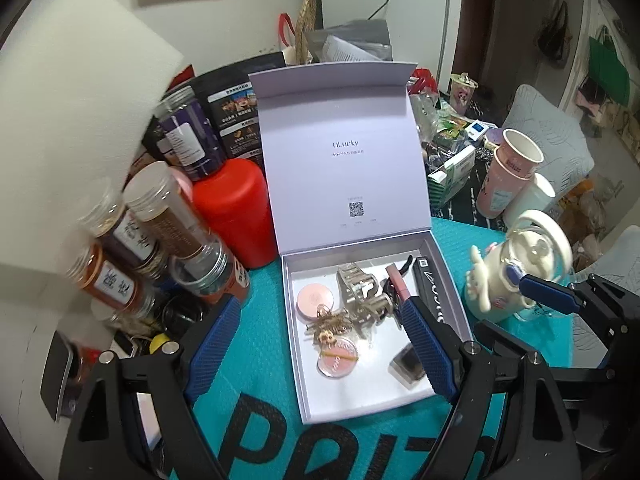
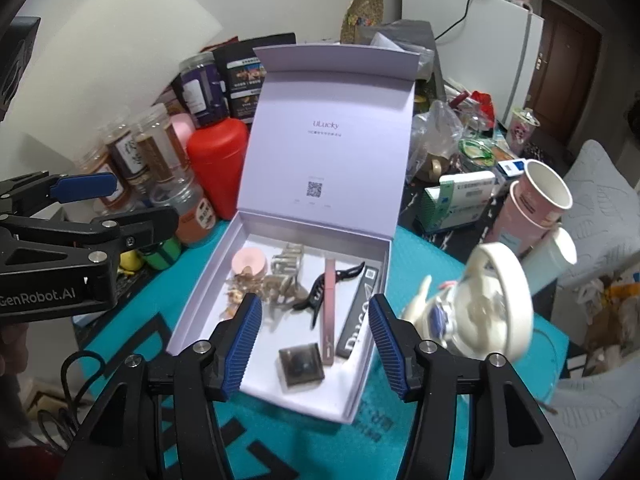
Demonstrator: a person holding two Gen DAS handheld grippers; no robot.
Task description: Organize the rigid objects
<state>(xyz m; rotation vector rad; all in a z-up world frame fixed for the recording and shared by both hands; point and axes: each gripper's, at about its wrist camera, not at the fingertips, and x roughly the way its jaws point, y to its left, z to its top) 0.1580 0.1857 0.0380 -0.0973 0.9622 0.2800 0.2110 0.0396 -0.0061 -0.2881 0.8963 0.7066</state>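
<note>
A pale lilac box [image 1: 352, 394] [image 2: 272, 376] lies on the teal mat [image 1: 256, 340] with its lid [image 1: 340, 168] standing up behind it. Inside lie a pink compact [image 1: 315, 298] [image 2: 249, 261], a beige hair claw [image 1: 360, 292] [image 2: 286, 264], a black clip [image 2: 320, 292], a pink lip gloss tube [image 2: 329, 312], a long black carton [image 2: 358, 320] and a dark square case [image 1: 408, 364] [image 2: 300, 364]. My left gripper [image 1: 316, 312] hangs open above the box, holding nothing. My right gripper [image 2: 314, 304] is open too, over the box's near end, with nothing touching its pads.
Spice jars [image 1: 160, 216] and a red bottle [image 1: 232, 212] crowd the left of the box. A cream lidded bottle [image 1: 516, 264] [image 2: 492, 292] stands close on the right, with stacked paper cups [image 1: 512, 168] behind it. Bags and cartons fill the back.
</note>
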